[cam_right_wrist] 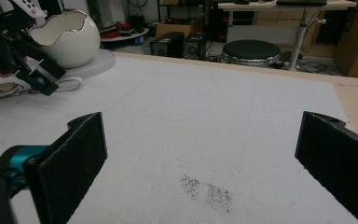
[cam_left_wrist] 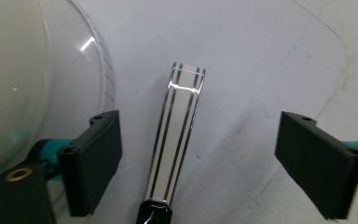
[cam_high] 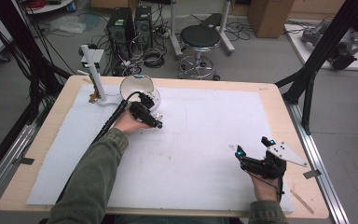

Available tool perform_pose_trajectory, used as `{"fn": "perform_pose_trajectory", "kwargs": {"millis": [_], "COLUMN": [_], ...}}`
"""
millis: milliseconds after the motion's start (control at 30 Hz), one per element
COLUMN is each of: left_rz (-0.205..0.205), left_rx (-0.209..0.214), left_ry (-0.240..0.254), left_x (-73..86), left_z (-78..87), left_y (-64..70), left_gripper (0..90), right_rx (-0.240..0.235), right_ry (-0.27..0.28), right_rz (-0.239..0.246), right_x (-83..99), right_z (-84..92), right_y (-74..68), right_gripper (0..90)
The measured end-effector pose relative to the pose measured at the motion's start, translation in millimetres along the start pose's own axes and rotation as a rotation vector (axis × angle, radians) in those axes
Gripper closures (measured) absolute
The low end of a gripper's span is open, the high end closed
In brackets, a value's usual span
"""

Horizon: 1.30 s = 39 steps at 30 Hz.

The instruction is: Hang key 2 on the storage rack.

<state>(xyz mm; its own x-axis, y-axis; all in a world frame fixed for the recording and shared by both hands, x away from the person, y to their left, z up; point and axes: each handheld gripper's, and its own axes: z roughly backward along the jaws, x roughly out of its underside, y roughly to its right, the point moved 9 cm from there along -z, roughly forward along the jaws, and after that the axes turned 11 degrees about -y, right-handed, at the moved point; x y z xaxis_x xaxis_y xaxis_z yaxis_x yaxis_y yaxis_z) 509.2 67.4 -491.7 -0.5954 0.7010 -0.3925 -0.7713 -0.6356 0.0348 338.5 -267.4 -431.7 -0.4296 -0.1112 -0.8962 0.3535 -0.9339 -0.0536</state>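
Note:
A white handle with chrome stripes (cam_left_wrist: 177,135) lies flat on the white mat, pointing away from me. My left gripper (cam_left_wrist: 200,133) hangs over it with one jaw on each side; both pads stand well clear of the handle, so it is open. Just left of it curves the white egg-shaped bowl (cam_left_wrist: 14,79). In the high view the left gripper (cam_high: 151,119) sits at the front of that bowl (cam_high: 137,87), near the table's back left. The right gripper view shows the bowl (cam_right_wrist: 67,39) with a jagged rim on a round base. My right gripper (cam_high: 252,147) rests open at the front right over bare mat.
A white foam mat (cam_high: 200,140) covers most of the wooden table. A white post on a round foot (cam_high: 95,77) stands at the back left beside the bowl. A dark smudge (cam_right_wrist: 207,191) marks the mat before the right gripper (cam_right_wrist: 200,140). A black stool (cam_high: 199,37) stands beyond the table.

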Motion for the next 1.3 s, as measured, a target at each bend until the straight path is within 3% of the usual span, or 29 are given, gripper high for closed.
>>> {"fn": "perform_pose_trajectory", "kwargs": {"millis": [300,633,800,900,1033,1133,1300], "left_rz": [-0.011,-0.013,0.002,0.012,-0.025,-0.065,-0.078], "left_rx": [0.003,-0.008,-0.028,-0.037,-0.068,-0.101,-0.104], "left_ry": [0.000,-0.025,-0.010,-0.006,0.001,-0.003,-0.002], "left_x": [-5.2,-2.9,-3.9,-4.3,-6.4,-6.7,-7.0], "left_z": [-1.1,-7.3,-6.9,-6.3,-6.6,-6.1,-5.5], "left_y": [1.4,-0.2,-3.1,-4.0,0.4,2.3,3.0], "left_gripper": [32.5,41.4,50.9,61.9,73.0,73.9,74.1], "right_rx": [0.000,0.001,0.001,0.002,0.000,0.003,-0.003], "right_ry": [-0.001,-0.001,-0.001,0.001,-0.002,0.001,-0.003], "right_rz": [0.000,0.003,0.003,0.008,0.008,0.011,0.007], "right_x": [0.3,0.6,0.7,0.6,0.9,0.6,0.9], "right_z": [0.3,0.7,0.7,0.2,0.1,0.3,0.2], "right_y": [0.0,0.3,0.5,0.6,-0.2,0.4,-0.8], "right_gripper": [0.9,0.9,0.9,0.9,0.9,0.9,0.9]}}
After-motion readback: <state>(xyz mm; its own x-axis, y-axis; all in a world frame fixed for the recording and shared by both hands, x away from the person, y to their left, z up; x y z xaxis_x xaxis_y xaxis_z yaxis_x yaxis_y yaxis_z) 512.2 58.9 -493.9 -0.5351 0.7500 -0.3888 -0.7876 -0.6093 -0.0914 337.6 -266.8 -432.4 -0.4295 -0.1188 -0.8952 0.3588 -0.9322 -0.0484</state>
